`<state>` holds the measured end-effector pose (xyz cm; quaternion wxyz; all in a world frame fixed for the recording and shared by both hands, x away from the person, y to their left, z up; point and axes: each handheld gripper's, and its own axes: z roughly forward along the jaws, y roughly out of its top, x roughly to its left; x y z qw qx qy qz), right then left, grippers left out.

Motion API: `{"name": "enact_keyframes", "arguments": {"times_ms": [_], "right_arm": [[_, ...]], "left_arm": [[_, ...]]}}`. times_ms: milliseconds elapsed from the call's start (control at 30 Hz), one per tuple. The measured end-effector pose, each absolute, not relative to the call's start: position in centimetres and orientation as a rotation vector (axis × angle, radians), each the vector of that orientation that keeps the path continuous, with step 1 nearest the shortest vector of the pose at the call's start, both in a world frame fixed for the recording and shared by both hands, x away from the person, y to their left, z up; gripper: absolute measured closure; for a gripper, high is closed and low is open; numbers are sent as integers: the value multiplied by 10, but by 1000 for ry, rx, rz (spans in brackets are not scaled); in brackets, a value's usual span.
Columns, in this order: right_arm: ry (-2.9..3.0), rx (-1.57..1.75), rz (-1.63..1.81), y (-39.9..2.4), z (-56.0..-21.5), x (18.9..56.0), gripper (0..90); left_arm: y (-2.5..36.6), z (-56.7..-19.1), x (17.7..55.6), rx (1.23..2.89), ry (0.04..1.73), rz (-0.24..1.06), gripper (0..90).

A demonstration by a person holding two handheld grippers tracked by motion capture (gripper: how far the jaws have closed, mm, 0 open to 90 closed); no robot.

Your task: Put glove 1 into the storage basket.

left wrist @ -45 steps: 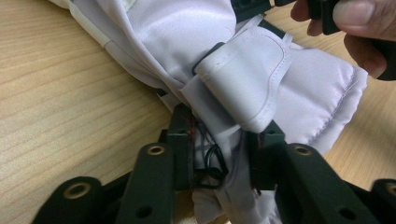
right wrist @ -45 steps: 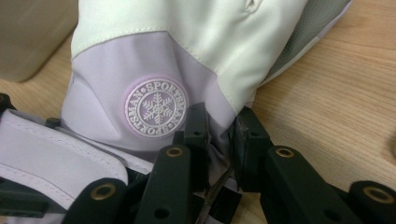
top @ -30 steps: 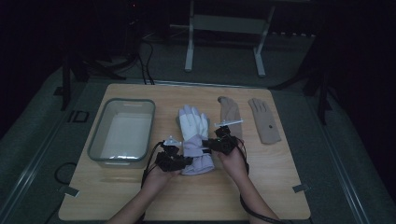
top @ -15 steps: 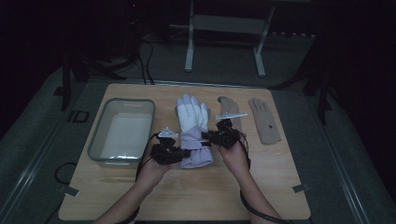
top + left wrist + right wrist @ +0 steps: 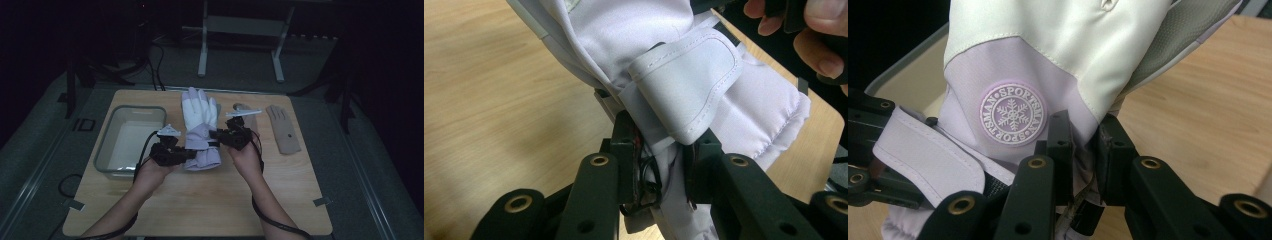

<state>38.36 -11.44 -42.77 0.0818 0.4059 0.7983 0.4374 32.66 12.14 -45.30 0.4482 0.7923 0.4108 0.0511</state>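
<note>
Both claws hold one white-and-lilac ski glove (image 5: 201, 127) by its cuff, over the middle of the wooden worktop (image 5: 200, 200). Left claw (image 5: 186, 154) is clamped on the cuff's left edge, just beside the wrist strap (image 5: 686, 92). Right claw (image 5: 218, 136) is clamped on the cuff's right edge, next to a round snowflake badge (image 5: 1013, 114) reading SPORTSMAN. Glove fingers point away from the person; in the gripper views the cuff hangs clear of the wood. A clear plastic bin (image 5: 131, 140) sits to the left of the glove. Two flat tan hand-shaped forms (image 5: 283, 128) lie to its right, well apart from it.
</note>
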Motion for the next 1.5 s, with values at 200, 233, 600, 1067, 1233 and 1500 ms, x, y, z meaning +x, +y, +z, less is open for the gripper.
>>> {"name": "enact_keyframes", "arguments": {"times_ms": [200,233,600,1067,1233,1500], "right_arm": [[2399,1187,1318,-96,-419,388,791],[2398,1184,1326,-93,-418,388,791],[2434,1131,1375,-44,-404,395,790],[2517,1062,1401,36,-407,398,790],[2550,1036,1402,64,-411,398,790],[2581,1028,1374,91,-425,403,790]], "left_arm": [[140,-443,327,1965,1023,147,728],[143,-441,327,1965,1025,147,728],[191,-422,322,1971,1074,201,728],[267,-421,308,1972,1144,232,727],[293,-425,303,1966,1163,225,727],[314,-437,311,2002,1158,215,727]]}}
